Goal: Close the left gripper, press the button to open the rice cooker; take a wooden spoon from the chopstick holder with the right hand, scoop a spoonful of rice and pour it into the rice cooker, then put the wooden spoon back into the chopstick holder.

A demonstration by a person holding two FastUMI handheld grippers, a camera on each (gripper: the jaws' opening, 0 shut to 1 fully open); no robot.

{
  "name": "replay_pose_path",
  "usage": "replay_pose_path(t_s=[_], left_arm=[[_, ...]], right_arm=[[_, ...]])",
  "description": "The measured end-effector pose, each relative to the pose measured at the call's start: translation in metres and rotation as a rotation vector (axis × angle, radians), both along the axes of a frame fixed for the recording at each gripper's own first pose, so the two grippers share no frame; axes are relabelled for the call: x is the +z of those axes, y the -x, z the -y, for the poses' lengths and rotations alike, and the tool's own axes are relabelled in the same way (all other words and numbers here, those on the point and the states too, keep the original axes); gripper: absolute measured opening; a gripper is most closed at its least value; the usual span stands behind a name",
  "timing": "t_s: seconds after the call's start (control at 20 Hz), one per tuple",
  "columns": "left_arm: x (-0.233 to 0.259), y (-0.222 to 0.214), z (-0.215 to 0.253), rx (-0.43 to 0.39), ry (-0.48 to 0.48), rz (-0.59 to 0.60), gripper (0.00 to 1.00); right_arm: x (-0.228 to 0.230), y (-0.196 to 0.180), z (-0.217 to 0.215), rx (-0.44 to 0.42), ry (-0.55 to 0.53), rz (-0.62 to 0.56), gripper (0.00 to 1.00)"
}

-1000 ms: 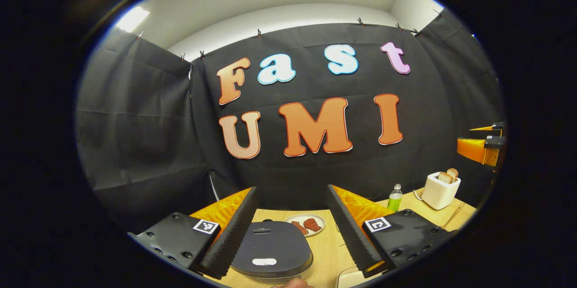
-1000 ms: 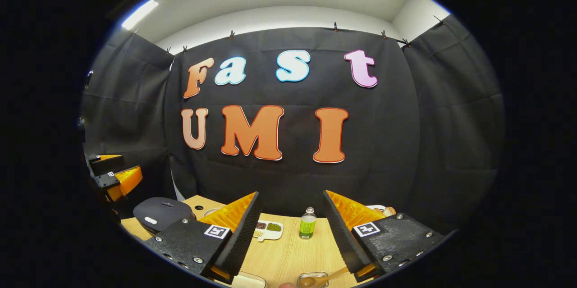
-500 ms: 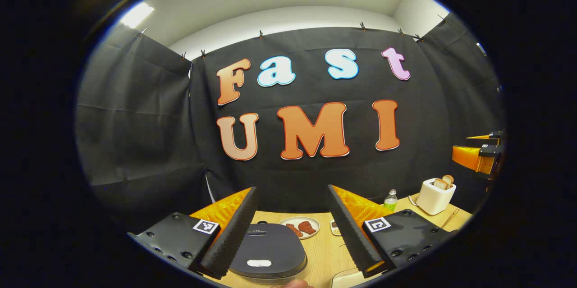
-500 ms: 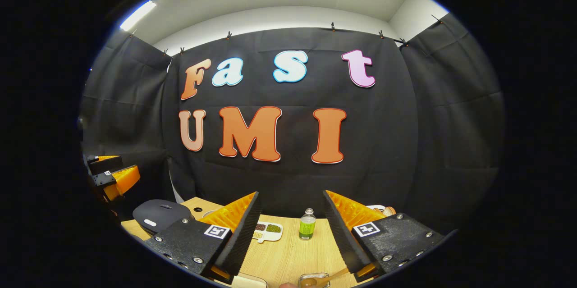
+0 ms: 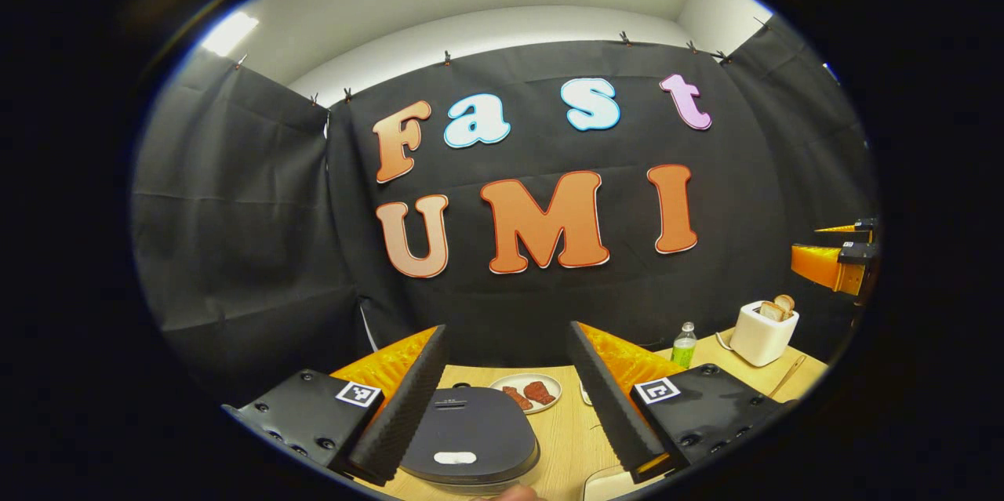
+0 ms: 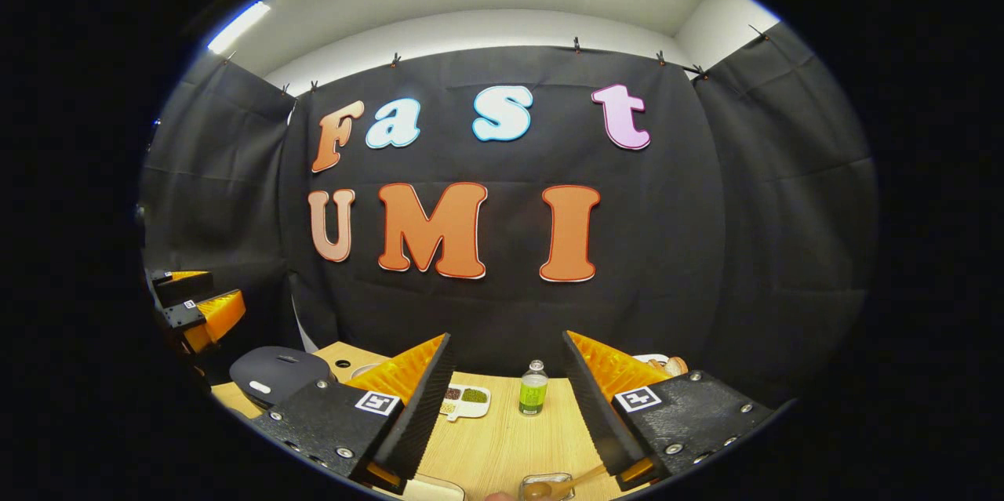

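Left gripper view: the left gripper (image 5: 502, 399) hangs above the table (image 5: 569, 446) with its fingers spread wide, nothing between them. The rice cooker (image 5: 469, 438) sits directly ahead and below, between the fingers, its lid down and its pale button (image 5: 455, 457) unpressed. Beyond it stands a plate of food (image 5: 527, 393); ahead to the right are a green bottle (image 5: 684, 345) and a toaster (image 5: 764, 332) with bread. The right gripper (image 5: 835, 262) shows at the far right. No task step appears done: the fingers must first close, then press the button. Compared with half a second before, the scene sits slightly lower and nearer, much as it did a second ago; the gap is unchanged.

Right gripper view: the right gripper (image 6: 502, 407) is likewise wide and empty. A wooden spoon (image 6: 561, 486) lies just below it, in a small clear container (image 6: 545, 485) at the near edge. The chopstick holder cannot be made out. The cooker (image 6: 271, 375) lies off to the left, under the left gripper (image 6: 196, 309). This view is nearly unchanged.
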State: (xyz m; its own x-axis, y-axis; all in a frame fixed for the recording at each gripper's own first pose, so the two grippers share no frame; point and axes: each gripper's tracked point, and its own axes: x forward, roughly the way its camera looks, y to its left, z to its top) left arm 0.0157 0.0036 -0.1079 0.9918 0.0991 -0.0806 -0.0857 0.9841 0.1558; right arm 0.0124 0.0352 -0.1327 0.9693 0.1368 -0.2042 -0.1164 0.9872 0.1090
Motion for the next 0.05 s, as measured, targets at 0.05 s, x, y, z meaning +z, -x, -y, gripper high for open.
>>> replay_pose_path(t_s=[0.05], left_arm=[[-0.0018, 0.0002, -0.0001, -0.001, 0.003, -0.002, 0.96]], right_arm=[[0.0001, 0.0006, -0.0010, 0.001, -0.003, -0.002, 0.84]])
